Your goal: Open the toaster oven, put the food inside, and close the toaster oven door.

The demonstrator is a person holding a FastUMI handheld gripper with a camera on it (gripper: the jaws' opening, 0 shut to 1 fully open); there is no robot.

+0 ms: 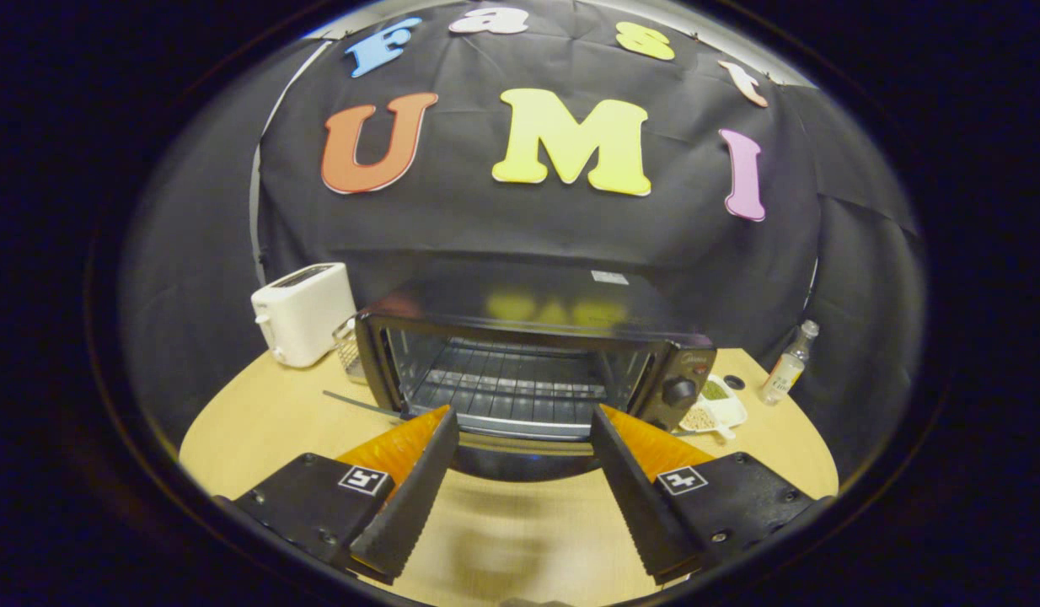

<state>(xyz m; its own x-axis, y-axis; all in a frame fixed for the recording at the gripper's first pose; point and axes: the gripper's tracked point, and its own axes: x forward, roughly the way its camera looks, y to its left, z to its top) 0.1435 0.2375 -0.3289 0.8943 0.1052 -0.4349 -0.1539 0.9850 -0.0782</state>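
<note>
The toaster oven (528,371) stands open just ahead of the fingers (419,472); they are spread apart, holding nothing.

Glossy dark toaster oven (528,337) with wire metal rack, on a smooth wood-look table (259,430).
</note>
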